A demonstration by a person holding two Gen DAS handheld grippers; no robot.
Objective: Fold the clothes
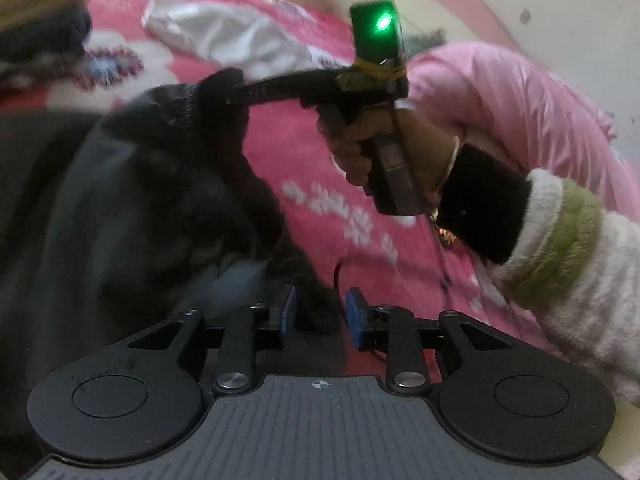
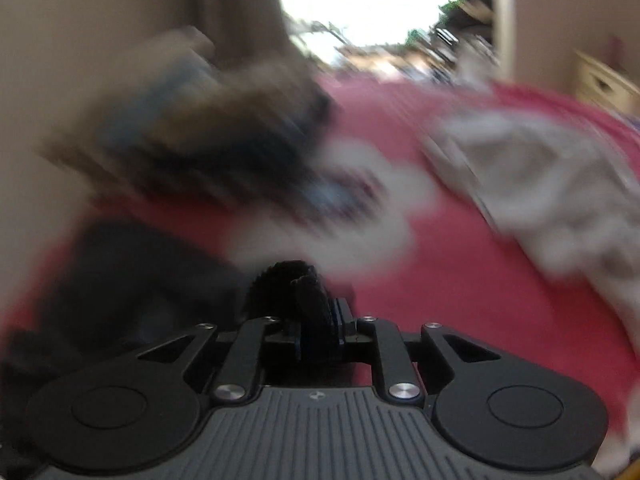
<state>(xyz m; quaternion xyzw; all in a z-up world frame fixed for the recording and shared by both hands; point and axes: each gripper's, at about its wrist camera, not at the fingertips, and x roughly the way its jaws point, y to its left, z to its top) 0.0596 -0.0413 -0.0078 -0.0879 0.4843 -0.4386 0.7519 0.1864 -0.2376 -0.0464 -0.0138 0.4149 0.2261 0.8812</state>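
A dark garment point(image 1: 160, 200), black and fuzzy with a grey lining, lies on the pink bedspread point(image 1: 320, 168) at the left. In the left wrist view my left gripper point(image 1: 322, 314) stands open, its blue pads apart with a black fuzzy edge hanging between them. A hand point(image 1: 360, 148) holds my right gripper point(image 1: 236, 92), whose tip pinches an upper corner of the garment. The blurred right wrist view shows that gripper point(image 2: 320, 320) shut on a bunch of the black fabric point(image 2: 288, 276); the rest of the garment point(image 2: 132, 280) trails left.
A silvery-white garment point(image 1: 224, 36) point(image 2: 540, 184) lies further up the bed. A brown and dark clothes pile point(image 1: 44, 28) point(image 2: 208, 128) sits at the far left. A pink padded quilt point(image 1: 520, 100) rises at the right, behind a white-and-green sleeve point(image 1: 560, 248).
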